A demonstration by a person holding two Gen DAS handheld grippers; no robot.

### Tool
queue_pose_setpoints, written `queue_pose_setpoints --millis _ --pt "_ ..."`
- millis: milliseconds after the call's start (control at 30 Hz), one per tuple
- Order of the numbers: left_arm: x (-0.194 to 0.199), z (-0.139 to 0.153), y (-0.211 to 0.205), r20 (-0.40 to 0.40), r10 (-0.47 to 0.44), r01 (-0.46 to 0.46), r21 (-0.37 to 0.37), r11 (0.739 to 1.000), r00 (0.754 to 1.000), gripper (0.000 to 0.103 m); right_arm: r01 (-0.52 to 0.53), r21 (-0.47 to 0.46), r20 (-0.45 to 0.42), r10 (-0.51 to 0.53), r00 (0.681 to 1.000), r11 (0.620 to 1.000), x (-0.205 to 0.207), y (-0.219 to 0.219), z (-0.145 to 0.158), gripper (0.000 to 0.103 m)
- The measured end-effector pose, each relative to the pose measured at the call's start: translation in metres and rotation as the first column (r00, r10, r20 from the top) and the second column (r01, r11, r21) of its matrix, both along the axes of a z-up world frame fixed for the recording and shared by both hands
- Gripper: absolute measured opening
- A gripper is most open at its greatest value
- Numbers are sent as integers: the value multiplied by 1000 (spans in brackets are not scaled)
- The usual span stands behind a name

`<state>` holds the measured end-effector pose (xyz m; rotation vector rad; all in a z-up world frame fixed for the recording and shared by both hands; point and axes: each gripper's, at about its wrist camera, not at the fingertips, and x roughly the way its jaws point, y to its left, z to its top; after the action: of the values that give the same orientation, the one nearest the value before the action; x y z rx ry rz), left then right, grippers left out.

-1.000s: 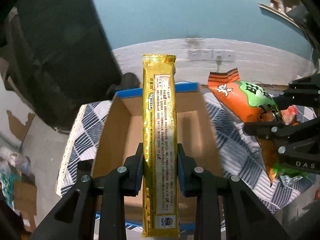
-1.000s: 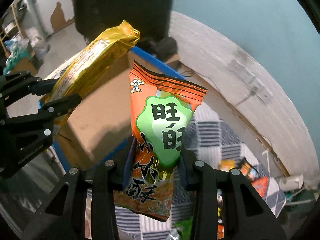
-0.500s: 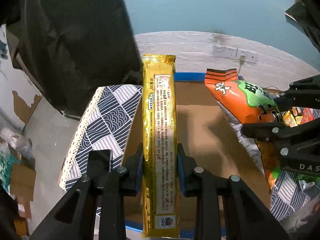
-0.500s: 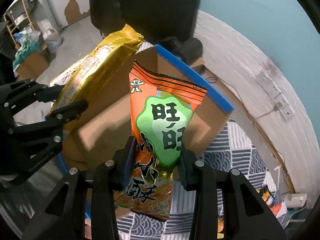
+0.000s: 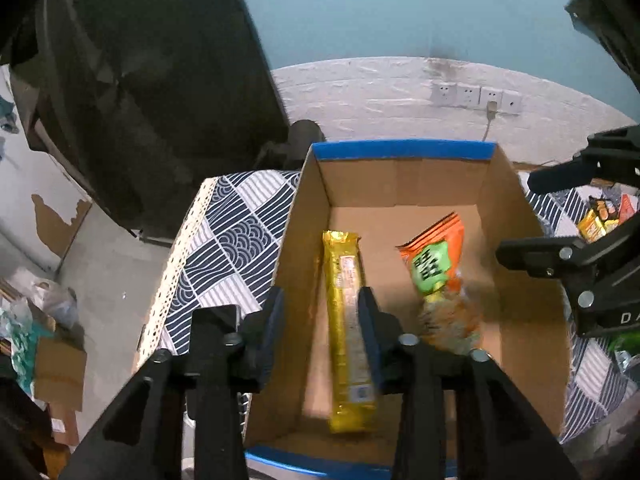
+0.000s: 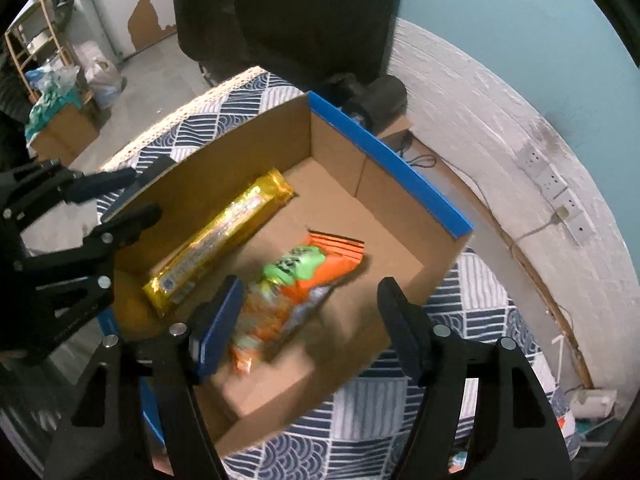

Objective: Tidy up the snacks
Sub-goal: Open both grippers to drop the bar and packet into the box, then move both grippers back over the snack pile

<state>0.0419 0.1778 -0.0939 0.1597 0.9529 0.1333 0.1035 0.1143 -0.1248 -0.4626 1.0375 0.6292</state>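
Both snacks lie inside the cardboard box (image 5: 400,168): gold bar (image 5: 348,320) at 9 o'clock, orange bag (image 5: 436,272) at 3. Left gripper (image 5: 320,320) and right gripper (image 6: 310,316) jaws are opening, gripping nothing; lowering either could snag a wrapper or the wall

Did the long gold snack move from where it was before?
Yes. The gold snack dropped out of the left gripper, whose jaws are opening, down onto the floor of the cardboard box.

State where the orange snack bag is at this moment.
The orange snack bag lies inside the cardboard box, right of the gold packet in both wrist views, below the opening right gripper.
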Motion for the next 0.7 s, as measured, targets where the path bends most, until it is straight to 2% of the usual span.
queue_pose_setpoints --millis 300,500,700 --pt "-1 13 -28 8 -58 58 -15 998 998 48 41 -26 26 -41 999 999 0 -47 10 70" --pt "-2 22 -60 19 -116 116 -8 993 993 53 85 -21 31 -84 996 996 -4 -82 13 70" --pt "-2 25 -97 11 -181 181 5 983 983 53 151 -16 30 -150 988 988 -7 -123 14 70"
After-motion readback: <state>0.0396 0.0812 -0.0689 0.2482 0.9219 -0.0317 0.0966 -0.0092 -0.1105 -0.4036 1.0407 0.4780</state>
